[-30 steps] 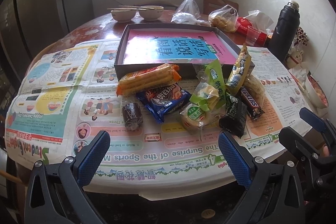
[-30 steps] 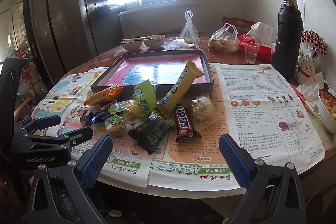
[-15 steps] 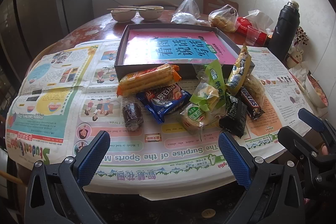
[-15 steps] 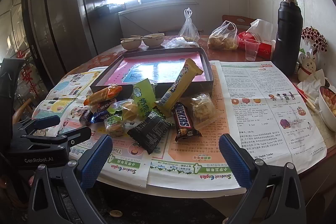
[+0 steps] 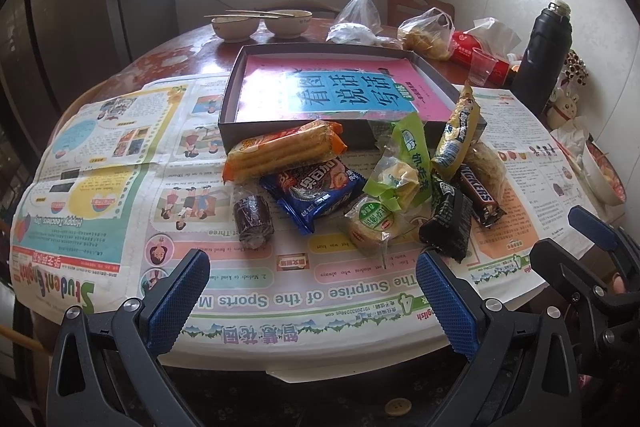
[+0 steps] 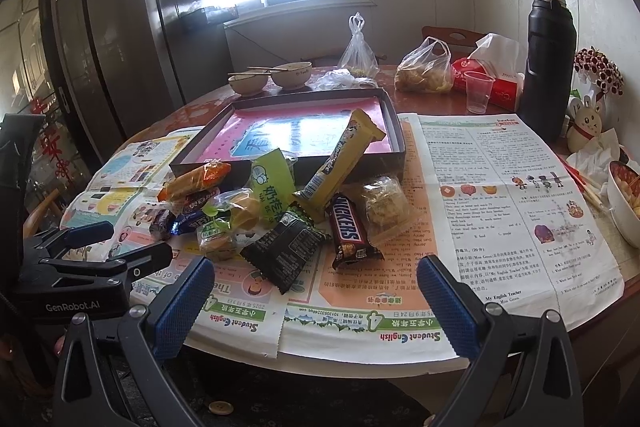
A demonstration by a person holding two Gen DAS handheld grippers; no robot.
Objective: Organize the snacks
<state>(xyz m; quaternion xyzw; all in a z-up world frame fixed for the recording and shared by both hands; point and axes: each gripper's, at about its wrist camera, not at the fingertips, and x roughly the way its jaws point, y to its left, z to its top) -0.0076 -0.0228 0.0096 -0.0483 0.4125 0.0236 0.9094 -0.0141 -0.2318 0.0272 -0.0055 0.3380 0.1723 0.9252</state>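
Observation:
A pile of several snacks lies on newspaper in front of a dark shallow box [image 5: 234, 95] lined with a pink book. Among them are an orange biscuit pack [image 5: 282, 149], a blue cookie pack [image 5: 316, 189], a Snickers bar [image 6: 350, 229], a black packet [image 6: 286, 249] and a yellow bar [image 6: 340, 159] leaning on the box edge. My left gripper [image 5: 312, 297] hovers open at the near table edge, short of the pile. My right gripper [image 6: 316, 301] is open too, just short of the black packet. Both hold nothing.
Behind the box stand two bowls with chopsticks [image 5: 262, 23], plastic bags [image 6: 424, 71], a clear cup [image 6: 478, 91] and a black flask [image 6: 550, 63]. A white bowl [image 6: 624, 205] and chopsticks sit at the far right edge. A dark cabinet [image 6: 116, 39] stands left.
The right gripper has crept slightly forward and up toward the pile; the left has barely moved. Nothing was grasped.

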